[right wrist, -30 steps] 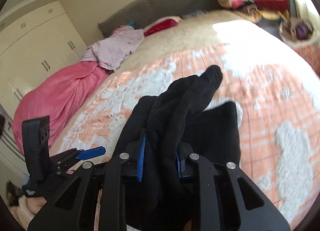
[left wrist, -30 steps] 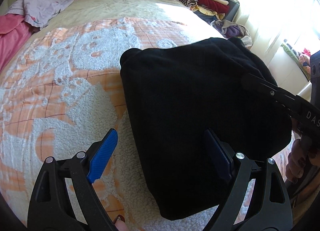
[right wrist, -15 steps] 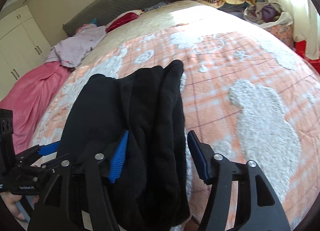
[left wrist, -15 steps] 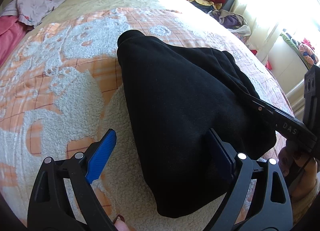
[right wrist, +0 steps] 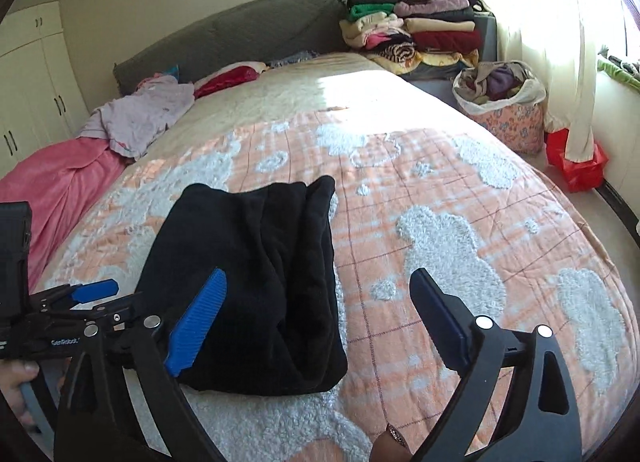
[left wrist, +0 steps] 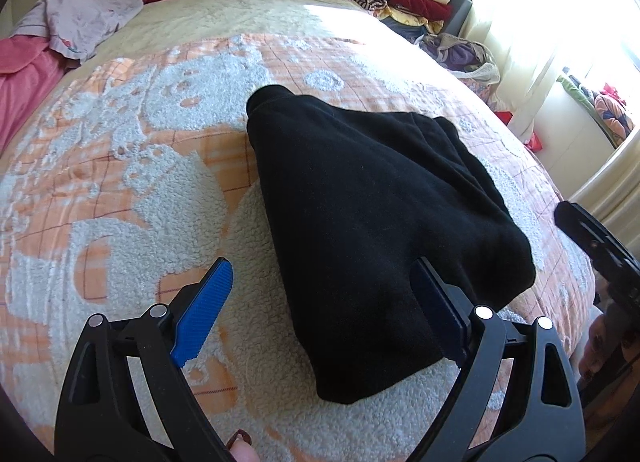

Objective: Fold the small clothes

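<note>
A black garment lies folded on the orange-and-white bedspread. In the right wrist view the garment shows several stacked layers along its right edge. My left gripper hovers open over the garment's near end; its right finger is above the cloth and its left finger above the bedspread. My right gripper has its jaws opening wide; the garment's near right corner lies below and between them, and no pad presses on it. The left gripper also shows at that view's left edge, held by a hand.
A stack of folded clothes stands at the far right corner beside a floral bag of clothes. A lilac garment, a pink blanket and a red item lie at the bed's far left. A red bag sits on the floor.
My right gripper went from shut on the lifted black garment to wide open and drew back to the right. The garment now lies flat on the bed. The left gripper stayed open.
</note>
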A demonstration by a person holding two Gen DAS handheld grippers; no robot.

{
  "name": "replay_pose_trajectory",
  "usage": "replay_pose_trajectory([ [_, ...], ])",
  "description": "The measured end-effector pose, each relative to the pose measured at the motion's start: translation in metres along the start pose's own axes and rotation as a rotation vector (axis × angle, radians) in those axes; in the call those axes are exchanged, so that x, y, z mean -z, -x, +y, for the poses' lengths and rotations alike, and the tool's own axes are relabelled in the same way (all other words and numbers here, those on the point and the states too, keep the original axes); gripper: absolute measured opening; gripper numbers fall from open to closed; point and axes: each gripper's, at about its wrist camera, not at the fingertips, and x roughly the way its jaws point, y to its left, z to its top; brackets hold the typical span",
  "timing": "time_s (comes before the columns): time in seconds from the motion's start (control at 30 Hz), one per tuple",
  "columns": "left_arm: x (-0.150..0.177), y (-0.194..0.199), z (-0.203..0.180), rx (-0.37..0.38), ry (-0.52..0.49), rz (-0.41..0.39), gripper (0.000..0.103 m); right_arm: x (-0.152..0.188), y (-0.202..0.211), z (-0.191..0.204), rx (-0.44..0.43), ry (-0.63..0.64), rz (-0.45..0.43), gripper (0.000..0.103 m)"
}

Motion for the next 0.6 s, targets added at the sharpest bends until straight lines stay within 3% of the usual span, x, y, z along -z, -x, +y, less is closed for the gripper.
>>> replay_pose_trajectory([
  [0.13, 0.001, 0.022, -0.001, -0.003, -0.015, -0.051, 0.093, 0.001, 0.029, 0.004, -0.006, -0.01, -0.067, 0.098],
  [0.6, 0.027, 0.083, 0.014, -0.055, -0.056, -0.165, 0.093, 0.028, 0.091, 0.03, 0.014, 0.01, -0.156, 0.098],
])
